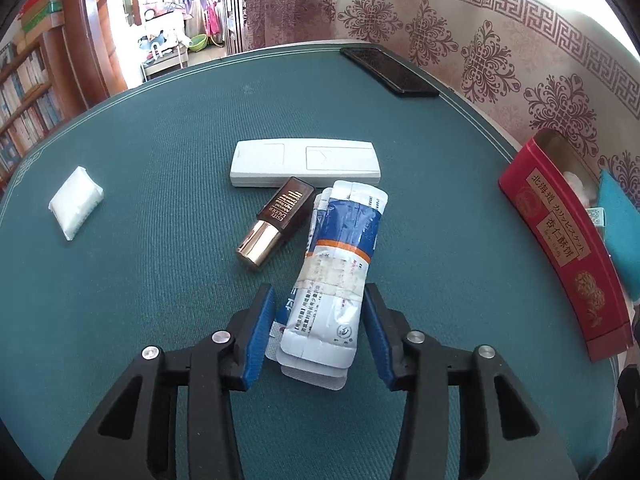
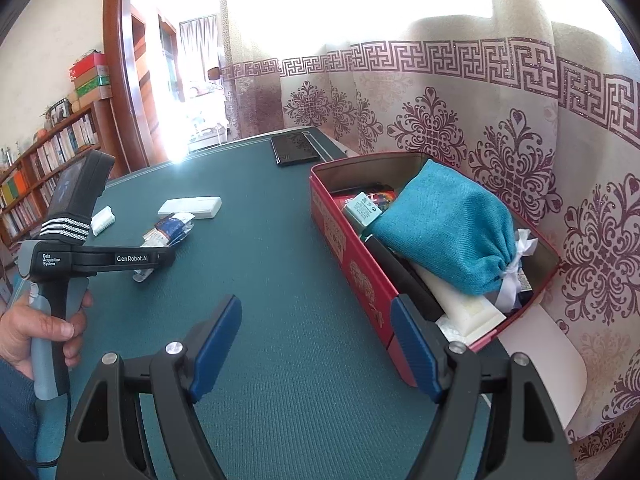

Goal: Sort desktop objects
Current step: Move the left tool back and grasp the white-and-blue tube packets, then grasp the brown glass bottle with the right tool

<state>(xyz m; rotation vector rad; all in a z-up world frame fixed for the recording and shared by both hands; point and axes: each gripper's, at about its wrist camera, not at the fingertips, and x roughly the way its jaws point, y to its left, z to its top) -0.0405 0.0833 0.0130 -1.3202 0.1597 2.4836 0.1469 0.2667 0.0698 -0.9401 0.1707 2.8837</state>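
A taped bundle of blue-and-white medicine sachets (image 1: pixel 340 248) lies on the green table mat (image 1: pixel 140 280), pointing away from me. My left gripper (image 1: pixel 320 304) straddles its near end, and both blue pads touch its sides. A brown cosmetic bottle with a gold cap (image 1: pixel 276 222) leans against the bundle's left side. Behind them lies a white remote (image 1: pixel 306 162). My right gripper (image 2: pixel 318 304) hovers open over bare mat, nothing between its fingers, just left of the red tin box (image 2: pixel 352 252). The sachets (image 2: pixel 168 232) also show in the right wrist view.
A white tissue pack (image 1: pixel 76 202) sits at the left and a black phone (image 1: pixel 388 70) at the far edge. The open red box (image 1: pixel 560 240) holds a teal pouch (image 2: pixel 444 232) and several small items. A curtain hangs right behind it. A hand (image 2: pixel 36 332) grips the left tool.
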